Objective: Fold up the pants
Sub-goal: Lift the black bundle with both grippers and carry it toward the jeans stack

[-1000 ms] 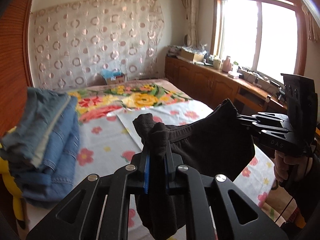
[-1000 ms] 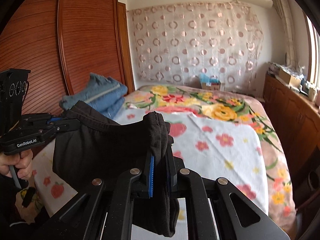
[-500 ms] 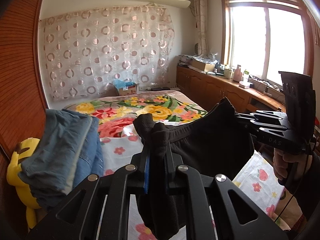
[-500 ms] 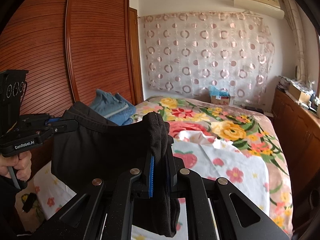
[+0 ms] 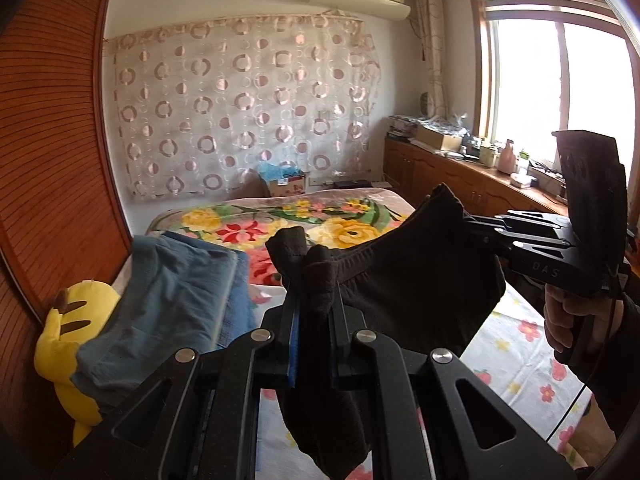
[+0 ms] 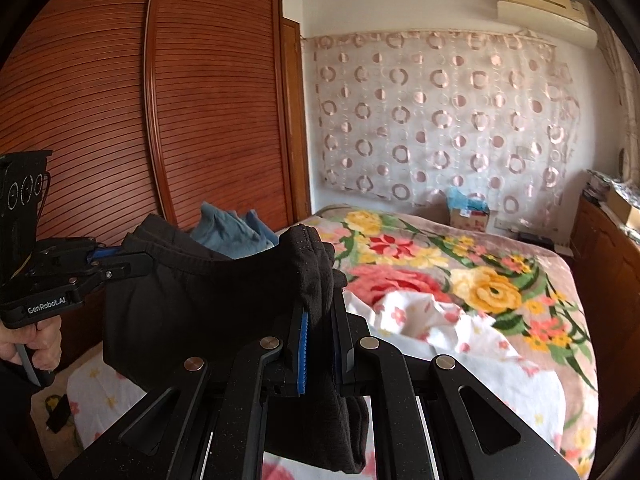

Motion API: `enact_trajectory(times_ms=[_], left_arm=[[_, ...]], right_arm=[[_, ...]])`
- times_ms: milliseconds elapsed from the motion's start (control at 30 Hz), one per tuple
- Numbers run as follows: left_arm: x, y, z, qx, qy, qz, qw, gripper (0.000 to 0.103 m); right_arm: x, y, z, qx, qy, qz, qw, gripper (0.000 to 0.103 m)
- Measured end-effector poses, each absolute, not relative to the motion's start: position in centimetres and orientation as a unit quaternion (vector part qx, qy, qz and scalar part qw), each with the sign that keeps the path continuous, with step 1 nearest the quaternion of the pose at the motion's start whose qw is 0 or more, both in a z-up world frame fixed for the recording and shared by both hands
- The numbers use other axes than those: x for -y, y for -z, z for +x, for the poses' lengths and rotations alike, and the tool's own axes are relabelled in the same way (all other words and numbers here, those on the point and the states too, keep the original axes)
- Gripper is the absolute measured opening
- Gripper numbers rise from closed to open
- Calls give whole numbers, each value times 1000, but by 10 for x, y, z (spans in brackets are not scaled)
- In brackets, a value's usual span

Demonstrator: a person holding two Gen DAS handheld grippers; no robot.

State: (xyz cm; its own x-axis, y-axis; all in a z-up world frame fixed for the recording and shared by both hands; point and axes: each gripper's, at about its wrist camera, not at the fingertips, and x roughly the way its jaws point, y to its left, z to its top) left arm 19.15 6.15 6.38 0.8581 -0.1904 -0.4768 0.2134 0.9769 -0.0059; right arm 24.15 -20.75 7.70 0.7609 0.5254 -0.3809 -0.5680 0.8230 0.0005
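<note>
You hold the black pants (image 5: 404, 280) aloft above the bed (image 6: 500, 300), left gripper (image 5: 314, 312) and right gripper (image 6: 320, 320) each clamped on the waistband; folding seemingly not begun.

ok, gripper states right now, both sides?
Left gripper: closed on the black pants.
Right gripper: closed on the same pants, other end of the waistband.

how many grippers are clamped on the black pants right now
2. The left gripper pinches one end of the black fabric pants' waistband, the right gripper the other, holding them above the floral bed.
</note>
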Motion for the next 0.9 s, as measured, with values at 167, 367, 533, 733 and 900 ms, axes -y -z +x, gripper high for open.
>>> enact_trajectory(times_ms=[167,367,533,733,900], left_arm=[[-84,-73,194,-235,77,21,969,12],[-112,-83,199,-227,37,16,973,12],[-131,-85,201,-217,4,12,976,12],[-160,-73,206,-218,-31,-10,975,12],[-181,-60,206,-224,-58,-36,972,12]], right_arm=[[193,-83,268,-168,-318,-63,931,9],[177,-83,309,-150,-352,-68,921,9],[163,-78,339,-136,-373,-77,914,9],[136,-69,371,-131,-389,-100,906,9],[108,-60,395,-132,-405,-121,897,9]])
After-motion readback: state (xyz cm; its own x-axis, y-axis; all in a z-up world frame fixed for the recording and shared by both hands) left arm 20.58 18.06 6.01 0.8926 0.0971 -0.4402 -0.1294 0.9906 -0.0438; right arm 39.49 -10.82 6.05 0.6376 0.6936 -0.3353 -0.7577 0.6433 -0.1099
